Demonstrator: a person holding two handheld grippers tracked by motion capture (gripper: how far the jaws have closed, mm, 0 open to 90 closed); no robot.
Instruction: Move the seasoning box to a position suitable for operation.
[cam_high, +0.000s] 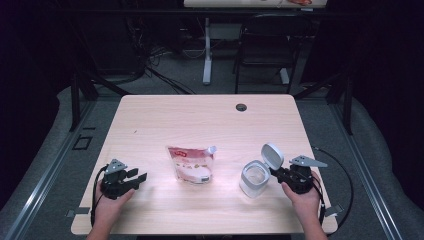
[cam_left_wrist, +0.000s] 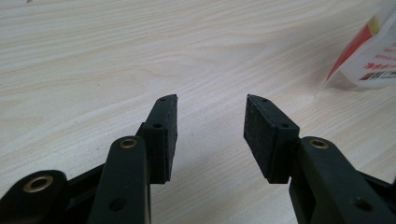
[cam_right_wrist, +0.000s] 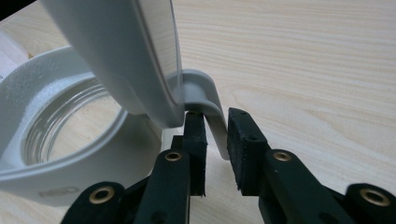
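A white container (cam_high: 254, 178) with a clear glass body stands at the table's right front, its flip lid (cam_high: 272, 156) swung up and open. In the right gripper view the lid (cam_right_wrist: 121, 51) rises over the empty jar mouth (cam_right_wrist: 28, 98). My right gripper (cam_right_wrist: 217, 116) is shut on the lid's grey hinge tab (cam_right_wrist: 210, 93); in the high view it (cam_high: 276, 173) sits just right of the container. A white and red spouted pouch (cam_high: 192, 164) lies flat mid-table. My left gripper (cam_high: 140, 176) rests open at the left front, well left of the pouch (cam_left_wrist: 369, 56), nothing between its pads (cam_left_wrist: 212, 100).
The light wooden table (cam_high: 200, 120) has a round cable hole (cam_high: 241, 107) near its far edge. Beyond it stand a desk leg (cam_high: 207, 60) and a dark chair (cam_high: 265, 45) on the grey floor. A cable (cam_high: 345, 185) trails from the right gripper over the right edge.
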